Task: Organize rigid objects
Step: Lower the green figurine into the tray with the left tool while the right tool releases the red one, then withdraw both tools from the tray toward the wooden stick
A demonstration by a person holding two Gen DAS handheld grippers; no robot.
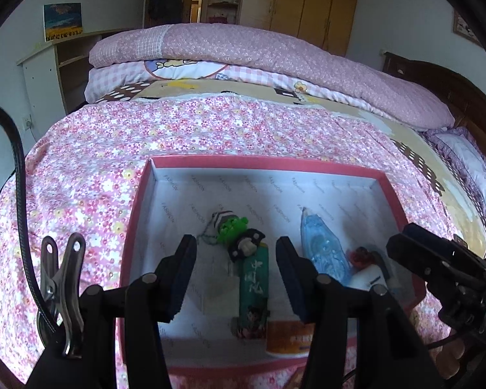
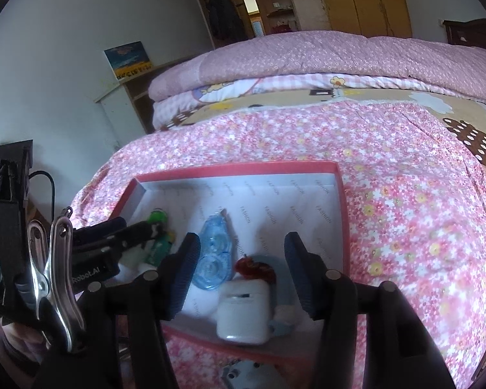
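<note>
- The red-rimmed box point(image 1: 392, 191) rests on a soft flowered bedspread point(image 1: 90, 175); it lies under and ahead of both tongs, so a hard push down could tip it and slide the contents together.
- Left gripper point(image 1: 236, 269) stands about half open, holding nothing. The green lighter point(image 1: 254, 288) lies right under its gap, touching a clear block point(image 1: 217, 288) and a green-and-black toy point(image 1: 239, 233); closing here might catch two things.
- Right gripper point(image 2: 243, 272) also half open and empty, above the white earbud case point(image 2: 243, 311). The case looks smooth and could squirt out, knocking the blue correction-tape dispenser point(image 2: 212, 253) beside its left finger.
</note>
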